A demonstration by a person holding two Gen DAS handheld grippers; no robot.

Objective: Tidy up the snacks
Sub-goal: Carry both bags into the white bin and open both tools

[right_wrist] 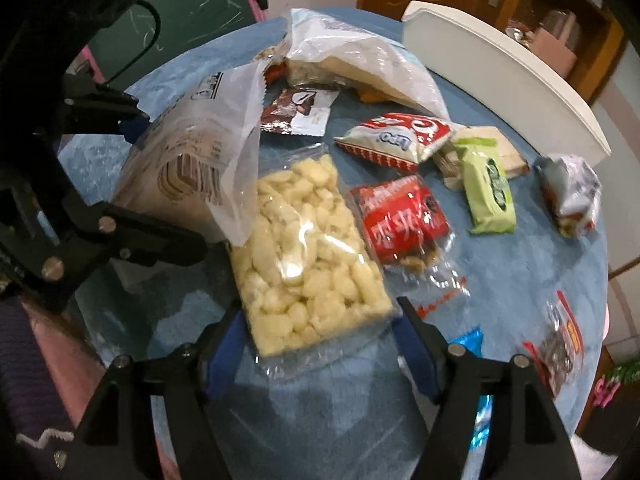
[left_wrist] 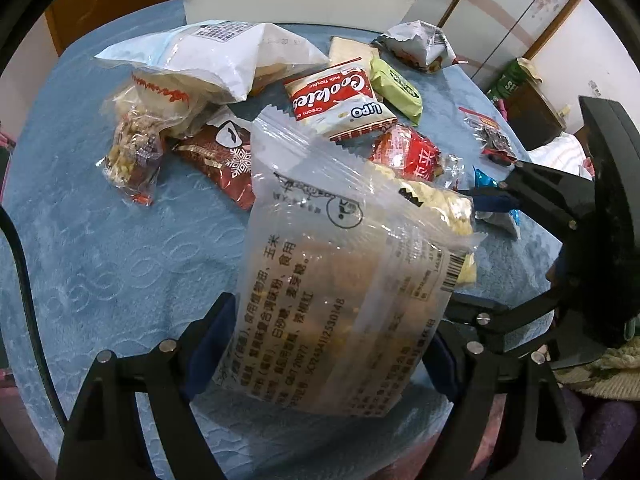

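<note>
Your left tongs clamp a clear printed bag by its lower body, lifted above the blue tablecloth. Your right tongs stand spread around the near end of the puffed-snack bag, which lies flat on the cloth; whether the pads touch it cannot be told. Both bags look light, soft and slippery, and their contents likely crush easily, so take them by the sealed edges, gently. Beyond lie a red packet, a cookie pack and a green bar, close together. The white bin stands at the far edge, with little open cloth before it.
</note>
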